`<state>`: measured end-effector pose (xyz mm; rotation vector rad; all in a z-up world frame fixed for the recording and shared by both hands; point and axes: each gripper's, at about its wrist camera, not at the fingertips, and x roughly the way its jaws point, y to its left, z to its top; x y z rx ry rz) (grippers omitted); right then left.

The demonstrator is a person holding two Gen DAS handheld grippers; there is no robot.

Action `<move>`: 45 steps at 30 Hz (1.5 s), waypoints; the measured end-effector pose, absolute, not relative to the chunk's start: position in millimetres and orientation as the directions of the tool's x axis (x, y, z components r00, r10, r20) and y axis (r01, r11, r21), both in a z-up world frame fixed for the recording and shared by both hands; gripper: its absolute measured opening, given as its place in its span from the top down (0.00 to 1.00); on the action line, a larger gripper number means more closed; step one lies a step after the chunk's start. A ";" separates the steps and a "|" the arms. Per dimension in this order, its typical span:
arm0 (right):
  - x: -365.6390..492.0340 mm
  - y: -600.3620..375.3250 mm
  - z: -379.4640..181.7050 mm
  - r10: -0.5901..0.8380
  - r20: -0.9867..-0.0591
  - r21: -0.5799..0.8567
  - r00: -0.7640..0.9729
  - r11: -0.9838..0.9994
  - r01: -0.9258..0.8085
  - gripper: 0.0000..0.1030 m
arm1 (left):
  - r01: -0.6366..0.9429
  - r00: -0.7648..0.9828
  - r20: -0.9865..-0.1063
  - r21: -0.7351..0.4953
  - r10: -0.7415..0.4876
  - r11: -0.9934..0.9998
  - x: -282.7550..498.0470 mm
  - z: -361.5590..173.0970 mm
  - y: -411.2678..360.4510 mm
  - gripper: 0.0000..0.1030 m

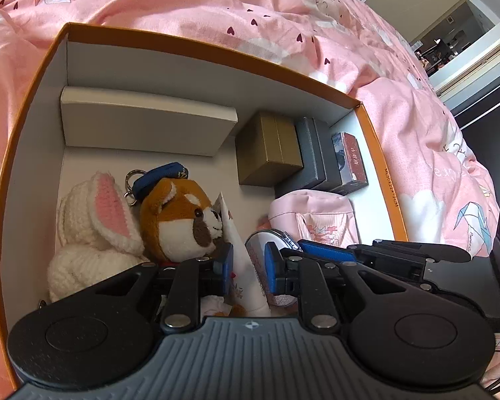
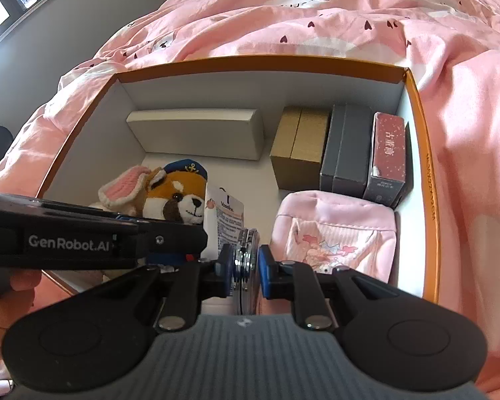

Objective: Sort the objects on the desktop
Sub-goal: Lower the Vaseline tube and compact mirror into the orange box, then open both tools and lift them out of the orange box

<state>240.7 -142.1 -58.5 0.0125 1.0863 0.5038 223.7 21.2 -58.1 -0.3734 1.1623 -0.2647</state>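
Observation:
An orange-rimmed cardboard box point(image 1: 380, 166) point(image 2: 426, 166) lies on a pink bedspread. Inside it my left gripper point(image 1: 248, 263) straddles a white hand-cream tube point(image 1: 246, 266), with small gaps at both pads. My right gripper point(image 2: 246, 263) is shut on a round compact mirror point(image 2: 246, 250) held on edge, which also shows in the left wrist view point(image 1: 266, 238). A red-panda plush point(image 1: 183, 216) point(image 2: 180, 200) and a white crocheted bunny point(image 1: 90, 230) lie at the left. A pink pouch point(image 1: 313, 213) point(image 2: 336, 230) lies at the right.
Along the box's far wall stand a white box point(image 1: 143, 123) point(image 2: 200, 133), a gold box point(image 1: 270, 150) point(image 2: 300, 146), a grey box point(image 1: 316, 153) point(image 2: 346, 146) and a dark red box point(image 1: 350, 160) point(image 2: 386, 153). The left gripper's body point(image 2: 83, 240) crosses the right wrist view.

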 end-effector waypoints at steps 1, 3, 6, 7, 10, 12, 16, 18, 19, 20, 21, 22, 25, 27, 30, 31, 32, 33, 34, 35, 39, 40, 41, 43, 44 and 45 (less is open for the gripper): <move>240.0 -142.4 -58.1 0.396 -0.842 0.250 0.366 0.888 -0.385 0.81 | 0.017 0.385 -0.841 -0.405 -0.380 0.914 222.0 -56.2 19.2 0.79; 238.6 -143.2 -56.6 0.397 -0.841 0.252 0.368 0.888 -0.384 0.81 | 0.028 0.401 -0.845 -0.374 -0.353 0.927 218.0 -52.2 15.7 0.79; 233.8 -145.7 -51.9 0.394 -0.833 0.244 0.388 0.892 -0.382 0.81 | 0.042 0.429 -0.848 -0.326 -0.311 0.945 210.2 -45.6 9.9 0.79; 231.5 -146.1 -49.8 0.384 -0.831 0.229 0.402 0.895 -0.382 0.78 | 0.046 0.441 -0.845 -0.314 -0.301 0.948 206.8 -42.9 8.2 0.79; 222.3 -146.6 -43.1 0.347 -0.823 0.163 0.450 0.903 -0.397 0.71 | 0.053 0.487 -0.829 -0.288 -0.276 0.956 194.3 -34.6 3.7 0.79; 216.3 -147.9 -39.0 0.336 -0.816 0.141 0.470 0.905 -0.402 0.71 | 0.061 0.519 -0.816 -0.261 -0.253 0.964 184.7 -28.9 -1.0 0.79; 201.0 -150.8 -30.5 0.308 -0.794 0.088 0.524 0.911 -0.403 0.65 | 0.089 0.571 -0.787 -0.224 -0.234 0.970 167.0 -16.6 -9.4 0.79; 192.8 -152.6 -25.9 0.287 -0.778 0.054 0.558 0.917 -0.396 0.63 | 0.104 0.591 -0.772 -0.215 -0.234 0.971 159.7 -10.3 -12.0 0.79; 188.9 -153.5 -23.8 0.279 -0.771 0.041 0.573 0.919 -0.392 0.62 | 0.109 0.601 -0.764 -0.212 -0.234 0.971 155.9 -7.2 -13.5 0.79; 184.2 -154.5 -21.3 0.274 -0.761 0.032 0.588 0.921 -0.388 0.61 | 0.115 0.609 -0.758 -0.210 -0.235 0.971 152.3 -4.5 -14.3 0.79; 180.8 -155.5 -19.5 0.272 -0.754 0.027 0.599 0.923 -0.385 0.60 | 0.120 0.615 -0.751 -0.209 -0.238 0.971 149.1 -2.2 -14.7 0.79; 176.3 -156.2 -17.2 0.268 -0.745 0.022 0.611 0.925 -0.379 0.59 | 0.126 0.623 -0.744 -0.210 -0.242 0.970 145.0 -0.1 -15.0 0.78; 165.2 -158.5 -11.5 0.261 -0.717 0.008 0.646 0.930 -0.367 0.53 | 0.129 0.635 -0.733 -0.209 -0.243 0.969 136.9 4.3 -15.3 0.77; 157.2 -159.6 -7.9 0.262 -0.694 0.002 0.671 0.932 -0.362 0.50 | 0.123 0.645 -0.727 -0.204 -0.234 0.971 131.7 6.4 -15.0 0.77; 147.3 -160.3 -4.3 0.295 -0.656 0.024 0.694 0.928 -0.371 0.39 | 0.112 0.661 -0.718 -0.192 -0.217 0.975 122.7 9.8 -13.0 0.77; 144.8 -160.5 -3.9 0.303 -0.648 0.032 0.699 0.928 -0.372 0.38 | 0.108 0.666 -0.715 -0.192 -0.215 0.975 120.3 10.7 -11.8 0.77; 142.7 -160.3 -3.9 0.306 -0.640 0.037 0.704 0.928 -0.370 0.36 | 0.104 0.670 -0.711 -0.194 -0.213 0.975 118.2 11.4 -10.8 0.77; 140.1 -159.6 -3.9 0.306 -0.632 0.039 0.712 0.930 -0.365 0.33 | 0.100 0.675 -0.707 -0.196 -0.212 0.975 115.7 12.1 -9.6 0.76; 137.6 -159.3 -3.9 0.303 -0.623 0.038 0.721 0.933 -0.359 0.29 | 0.096 0.681 -0.701 -0.198 -0.210 0.975 112.8 12.9 -7.8 0.75; 134.4 -159.2 -3.9 0.302 -0.613 0.038 0.730 0.934 -0.355 0.28 | 0.094 0.688 -0.695 -0.197 -0.207 0.976 109.8 13.8 -6.6 0.74; 124.8 -158.9 -4.7 0.304 -0.589 0.045 0.749 0.937 -0.346 0.24 | 0.091 0.714 -0.672 -0.188 -0.195 0.978 98.9 16.4 -3.1 0.72; 122.6 -158.6 -5.2 0.304 -0.586 0.045 0.751 0.938 -0.344 0.23 | 0.093 0.721 -0.665 -0.185 -0.194 0.978 95.1 16.8 -2.4 0.70; 120.5 -158.1 -5.7 0.303 -0.584 0.043 0.753 0.938 -0.344 0.22 | 0.095 0.727 -0.659 -0.182 -0.193 0.979 92.2 16.8 -1.9 0.69; 116.2 -157.2 -7.4 0.296 -0.581 0.037 0.758 0.940 -0.339 0.21 | 0.094 0.736 -0.651 -0.174 -0.186 0.980 87.1 15.8 -0.7 0.65; 114.0 -156.8 -8.5 0.292 -0.580 0.034 0.760 0.941 -0.336 0.20 | 0.094 0.739 -0.649 -0.169 -0.182 0.981 84.8 14.9 -0.4 0.64; 112.2 -156.1 -9.6 0.288 -0.580 0.031 0.762 0.943 -0.333 0.19 | 0.094 0.741 -0.647 -0.163 -0.178 0.982 82.4 14.3 -0.1 0.61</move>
